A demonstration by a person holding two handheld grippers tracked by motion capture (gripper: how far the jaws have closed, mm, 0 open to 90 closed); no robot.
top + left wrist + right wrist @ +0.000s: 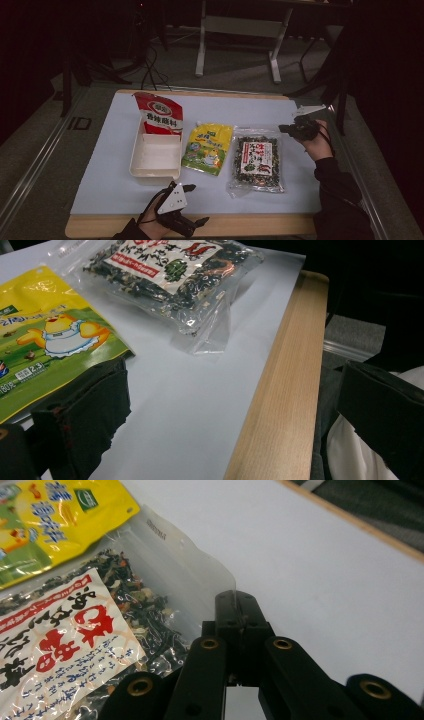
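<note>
**High view.** Gripped the clear bag of dark dried mix at its far right corner with the right gripper, jaws pressed together on the film. Rest of the bag lying on the pale sheet, just right of the yellow pouch. Held the left gripper at the near edge of the table, jaws apart, just near of the white tray, with the red pouch leaning at the tray's far end.

**Left gripper view.** Showed both black jaws spread wide with nothing clamped, yellow pouch beside one jaw, clear bag farther off.

**Right gripper view.** Showed the jaw tips together on the bag's unfilled clear corner, the film raised toward them.
</note>
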